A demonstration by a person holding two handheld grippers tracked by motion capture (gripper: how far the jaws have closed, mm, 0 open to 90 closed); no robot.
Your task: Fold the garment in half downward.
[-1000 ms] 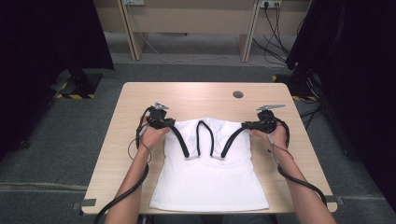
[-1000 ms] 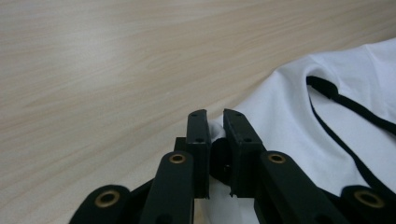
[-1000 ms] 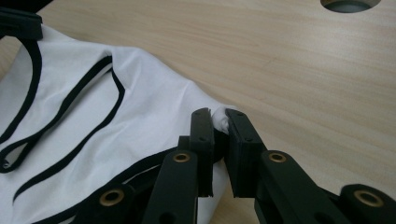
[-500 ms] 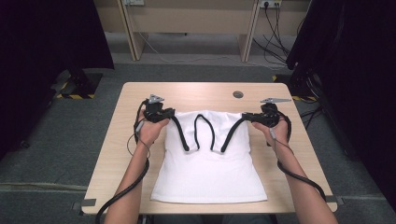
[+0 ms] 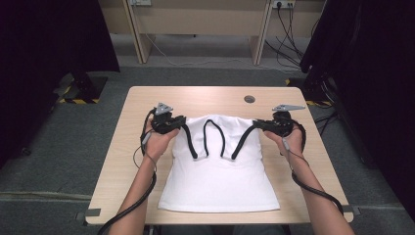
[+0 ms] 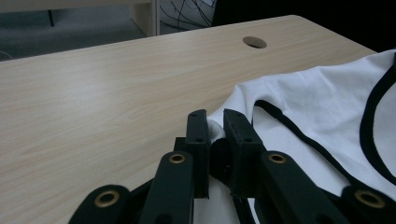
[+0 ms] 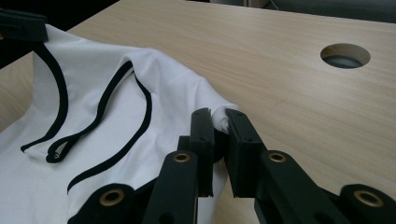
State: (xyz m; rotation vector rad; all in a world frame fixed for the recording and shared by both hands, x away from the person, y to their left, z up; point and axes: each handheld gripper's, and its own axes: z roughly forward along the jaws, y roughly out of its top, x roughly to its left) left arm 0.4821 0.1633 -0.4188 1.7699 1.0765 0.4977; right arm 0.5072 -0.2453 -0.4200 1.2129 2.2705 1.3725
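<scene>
A white tank top with black trim lies flat on the wooden table, its straps draped down over its body. My left gripper is shut on the top left corner of the fabric; in the left gripper view a white fold sits pinched between the jaws of the left gripper. At the top right corner, my right gripper is shut on the cloth too. The right gripper view has a bunched white tip clamped in the right gripper. Both grippers sit low on the table.
A round cable hole sits in the table beyond the garment. Bare wood lies to the left, right and far side of the top. Cables trail from both grippers along the person's forearms. Dark curtains and desk legs stand beyond the table.
The top's hem has slid a little away from the table's near edge. Both grippers keep their grip on the same corners and have barely shifted.
</scene>
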